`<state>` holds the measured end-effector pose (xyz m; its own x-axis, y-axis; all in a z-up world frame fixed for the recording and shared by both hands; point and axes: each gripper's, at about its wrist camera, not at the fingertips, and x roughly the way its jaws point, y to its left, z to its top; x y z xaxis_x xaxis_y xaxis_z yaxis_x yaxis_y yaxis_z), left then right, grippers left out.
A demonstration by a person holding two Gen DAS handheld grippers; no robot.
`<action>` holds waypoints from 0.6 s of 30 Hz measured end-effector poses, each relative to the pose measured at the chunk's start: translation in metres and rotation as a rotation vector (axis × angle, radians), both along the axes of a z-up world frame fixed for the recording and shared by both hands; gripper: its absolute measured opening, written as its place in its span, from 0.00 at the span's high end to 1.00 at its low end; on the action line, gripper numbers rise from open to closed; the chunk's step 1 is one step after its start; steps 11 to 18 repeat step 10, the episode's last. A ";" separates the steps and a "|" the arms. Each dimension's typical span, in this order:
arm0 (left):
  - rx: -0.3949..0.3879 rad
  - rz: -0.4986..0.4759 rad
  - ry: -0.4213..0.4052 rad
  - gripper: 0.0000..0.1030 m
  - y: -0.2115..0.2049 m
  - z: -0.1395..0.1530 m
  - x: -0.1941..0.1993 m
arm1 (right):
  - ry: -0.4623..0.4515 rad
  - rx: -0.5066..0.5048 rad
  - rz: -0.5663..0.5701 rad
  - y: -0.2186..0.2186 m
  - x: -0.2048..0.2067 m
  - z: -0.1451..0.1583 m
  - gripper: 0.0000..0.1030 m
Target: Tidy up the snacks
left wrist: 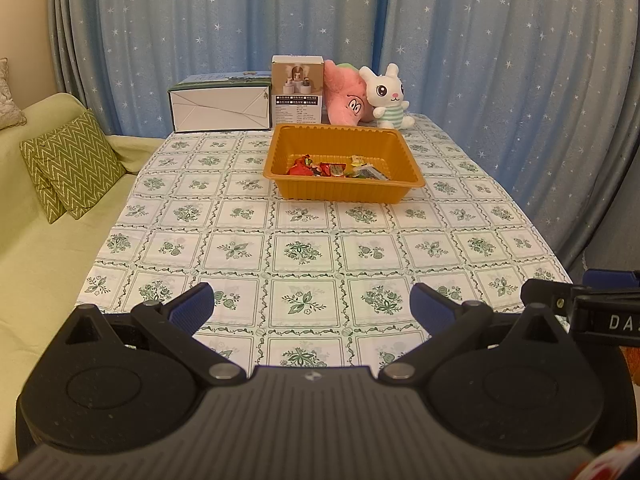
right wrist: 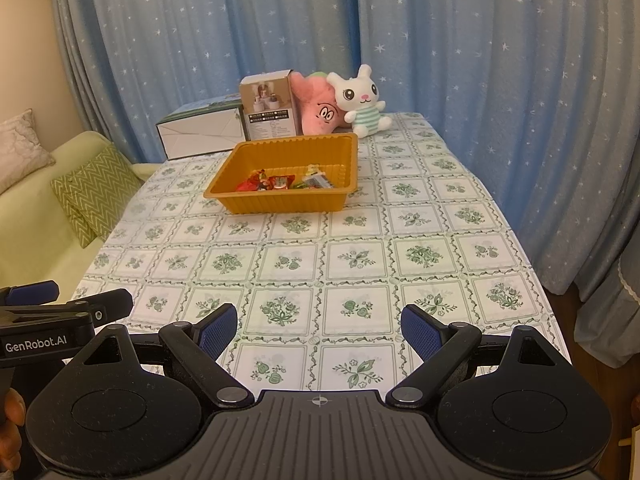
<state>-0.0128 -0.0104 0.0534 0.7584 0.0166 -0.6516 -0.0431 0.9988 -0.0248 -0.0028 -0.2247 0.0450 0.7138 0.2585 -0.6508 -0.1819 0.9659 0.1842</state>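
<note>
An orange plastic tray [left wrist: 400, 160] [right wrist: 344, 168] stands toward the far end of the table and holds several wrapped snacks [left wrist: 334, 168] [right wrist: 280, 182], red ones on the left, yellow-green ones on the right. My left gripper [left wrist: 312, 306] hovers over the near edge of the table, open, with only tablecloth between its blue pads. My right gripper [right wrist: 318, 326] is beside it at the same near edge, also open and holding nothing. Each gripper shows at the edge of the other's view. Both are well short of the tray.
A green-patterned tablecloth [left wrist: 304, 248] [right wrist: 360, 256] covers the table. Behind the tray stand a white flat box [left wrist: 220, 106], a tall product box [left wrist: 297, 90], a pink plush [left wrist: 344, 96] and a white rabbit plush [left wrist: 388, 96]. A green sofa with cushions [left wrist: 72, 164] is left; blue curtains hang behind.
</note>
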 end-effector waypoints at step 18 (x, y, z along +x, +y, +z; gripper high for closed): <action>-0.005 -0.009 0.000 0.00 0.002 -0.001 0.001 | -0.002 -0.001 0.003 0.001 0.000 0.000 0.14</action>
